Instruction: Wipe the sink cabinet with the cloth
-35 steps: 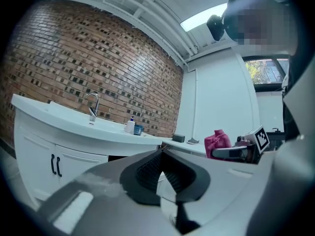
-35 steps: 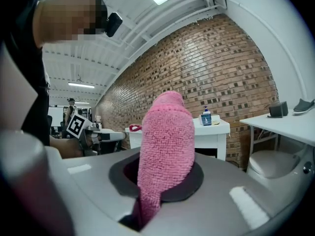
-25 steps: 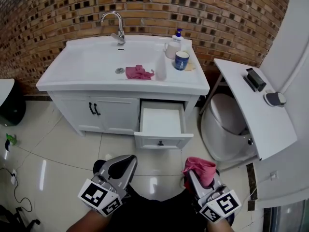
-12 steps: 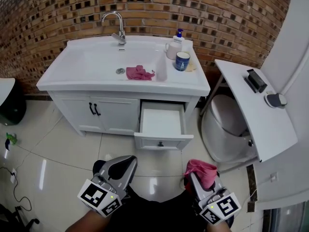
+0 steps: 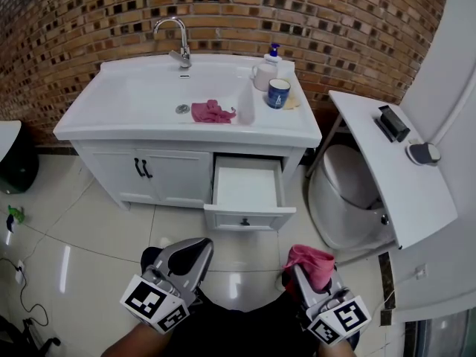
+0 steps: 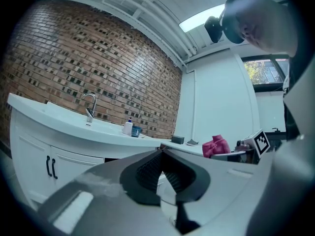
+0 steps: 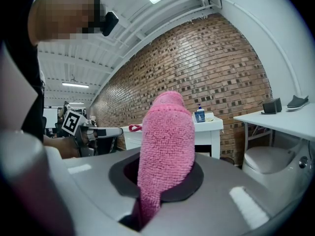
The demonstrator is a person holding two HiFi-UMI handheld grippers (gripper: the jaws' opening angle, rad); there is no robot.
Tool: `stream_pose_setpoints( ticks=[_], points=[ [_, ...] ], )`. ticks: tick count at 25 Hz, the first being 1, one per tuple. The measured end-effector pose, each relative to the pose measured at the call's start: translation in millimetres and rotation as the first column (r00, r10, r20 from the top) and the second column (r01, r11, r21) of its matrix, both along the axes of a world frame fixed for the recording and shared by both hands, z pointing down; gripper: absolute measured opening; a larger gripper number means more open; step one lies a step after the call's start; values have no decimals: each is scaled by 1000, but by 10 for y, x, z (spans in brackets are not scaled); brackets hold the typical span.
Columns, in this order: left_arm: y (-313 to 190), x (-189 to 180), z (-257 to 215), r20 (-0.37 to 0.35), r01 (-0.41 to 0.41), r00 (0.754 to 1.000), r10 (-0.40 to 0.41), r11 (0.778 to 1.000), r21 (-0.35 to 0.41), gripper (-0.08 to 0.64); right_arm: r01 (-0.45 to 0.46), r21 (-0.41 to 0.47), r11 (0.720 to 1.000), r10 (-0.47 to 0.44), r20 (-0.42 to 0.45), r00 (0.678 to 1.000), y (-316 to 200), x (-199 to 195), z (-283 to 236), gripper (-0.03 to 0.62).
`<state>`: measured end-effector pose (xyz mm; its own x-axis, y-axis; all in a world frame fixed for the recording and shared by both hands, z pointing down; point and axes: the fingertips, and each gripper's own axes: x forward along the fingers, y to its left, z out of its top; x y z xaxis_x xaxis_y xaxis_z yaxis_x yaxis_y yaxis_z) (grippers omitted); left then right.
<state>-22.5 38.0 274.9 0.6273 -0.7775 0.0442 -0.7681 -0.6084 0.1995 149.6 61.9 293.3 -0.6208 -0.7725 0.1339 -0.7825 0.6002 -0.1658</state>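
- Grippers: I hold both low at 6 o'clock in the head view, over the glossy tiled floor (image 5: 82, 229). They are well apart from the sink cabinet (image 5: 175, 175) at 12 o'clock.
- Right gripper (image 5: 303, 272): the jaws are clamped on a pink cloth (image 5: 310, 259). In the right gripper view the cloth (image 7: 165, 146) stands up out of the closed jaws, folded over at its top, and hides the tips.
- Left gripper (image 5: 191, 254): in the left gripper view the left gripper (image 6: 161, 152) has its tips pressed together with nothing between them.
- Sink cabinet: white, set against a brick wall. The two doors on its left have dark handles and are closed. The drawer (image 5: 248, 193) on its right is pulled out toward me.
- Basin (image 5: 141, 95): a second pink cloth (image 5: 212, 111) lies crumpled inside, just at 3 o'clock of the drain. The faucet (image 5: 178, 39) stands on the rim at 12 o'clock.
- Counter at 3 o'clock of the basin: a blue mug (image 5: 279, 93) sits there, with a soap bottle (image 5: 273, 54) with a blue pump behind it.
- At 2 o'clock from the right gripper stands a toilet (image 5: 346, 199), partly under a white shelf (image 5: 394, 173).
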Motion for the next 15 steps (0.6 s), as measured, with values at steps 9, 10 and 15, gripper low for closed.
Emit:
stream_pose_setpoints(
  ticks=[9,10,15],
  points=[
    [-16,-8,35,11,-2,1000,3,1000,-7,6,0,-23,1000,0,17,1000,-16,18,55,32],
    [-19,-12,33,10,-1,1000,1,1000,-7,6,1,-24,1000,-1,15,1000,-16,15,59,32],
    [-22,-13,42,10,0,1000,0,1000,-9,6,-5,-20,1000,5,14,1000,-20,43,40,32]
  ],
)
